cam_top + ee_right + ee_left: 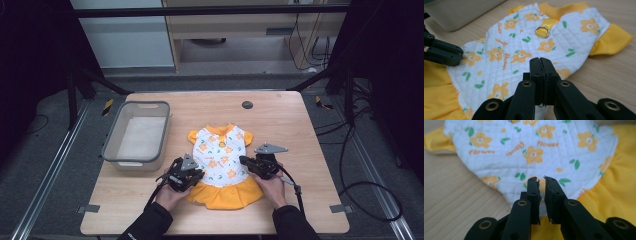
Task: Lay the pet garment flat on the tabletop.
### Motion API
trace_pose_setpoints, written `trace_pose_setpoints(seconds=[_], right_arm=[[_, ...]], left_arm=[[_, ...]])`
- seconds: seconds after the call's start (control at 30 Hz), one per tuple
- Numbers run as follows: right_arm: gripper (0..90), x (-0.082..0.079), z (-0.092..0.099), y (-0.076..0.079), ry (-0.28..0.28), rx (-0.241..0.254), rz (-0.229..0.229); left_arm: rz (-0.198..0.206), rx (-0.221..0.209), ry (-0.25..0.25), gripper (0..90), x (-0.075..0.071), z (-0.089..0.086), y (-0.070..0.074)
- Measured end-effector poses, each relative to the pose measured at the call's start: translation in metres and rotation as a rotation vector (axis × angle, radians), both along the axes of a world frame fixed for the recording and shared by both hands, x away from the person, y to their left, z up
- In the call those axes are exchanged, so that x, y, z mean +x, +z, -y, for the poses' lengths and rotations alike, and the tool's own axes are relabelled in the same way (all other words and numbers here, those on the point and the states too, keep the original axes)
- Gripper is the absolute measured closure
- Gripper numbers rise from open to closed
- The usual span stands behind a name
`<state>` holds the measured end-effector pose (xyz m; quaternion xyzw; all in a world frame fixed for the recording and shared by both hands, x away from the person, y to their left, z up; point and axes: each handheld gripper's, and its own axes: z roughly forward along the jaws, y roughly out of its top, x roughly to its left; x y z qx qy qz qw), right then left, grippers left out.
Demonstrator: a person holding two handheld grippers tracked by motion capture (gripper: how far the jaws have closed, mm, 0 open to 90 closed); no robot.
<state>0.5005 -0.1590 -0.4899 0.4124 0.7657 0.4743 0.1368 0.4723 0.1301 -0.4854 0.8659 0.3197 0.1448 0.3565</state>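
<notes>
The small flowered dress (222, 165) lay flat on the tabletop (290, 120), right of the grey bin (136, 134). My left claw (196, 173) pinched its left waist edge with a slight gap; my right claw (245, 161) was clamped fully on the right edge. I judged that lifting both sides evenly would keep any fold straight.

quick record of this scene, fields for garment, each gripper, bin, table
garment: small white quilted dress with orange flowers and yellow skirt, lying flat
left gripper: at the dress's waist edge, jaws slightly apart, grip on cloth unclear
right gripper: at the opposite waist edge, jaws shut
bin: grey, left of the dress
table: light wood
</notes>
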Motion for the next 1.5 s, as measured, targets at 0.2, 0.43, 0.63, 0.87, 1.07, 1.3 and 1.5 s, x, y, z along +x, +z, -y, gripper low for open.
trace_pose_setpoints(seconds=[0.2, 0.43, 0.63, 0.87, 1.07, 1.3, 1.5], right_arm=[[89.1, 0.002, -0.01, -0.012, 0.017, -0.107, -0.042], [89.4, 0.001, -0.007, -0.016, -0.002, -0.162, -0.058], [85.2, -0.005, -0.004, -0.011, -0.004, -0.155, -0.038], [63.6, -0.018, 0.011, 0.002, -0.047, -0.128, 0.033], [32.4, -0.03, 0.033, 0.009, -0.143, -0.142, 0.108], [21.4, -0.045, 0.05, 0.005, -0.177, -0.116, 0.07], [18.0, -0.056, 0.063, 0.003, -0.192, -0.11, 0.052]], left_arm=[[-0.026, -0.005, -0.004, 81.6, -0.01, -0.005, -0.007], [-0.033, -0.031, 0.0, 79.9, -0.012, -0.005, -0.009], [-0.016, -0.053, 0.021, 67.0, -0.015, -0.01, -0.001], [0.038, -0.087, 0.041, 58.4, -0.028, -0.03, 0.016], [0.058, -0.124, 0.079, 48.2, -0.035, -0.052, 0.02], [0.083, -0.128, 0.097, 36.1, -0.047, -0.075, 0.02], [0.093, -0.115, 0.129, 29.0, -0.055, -0.096, 0.018]])
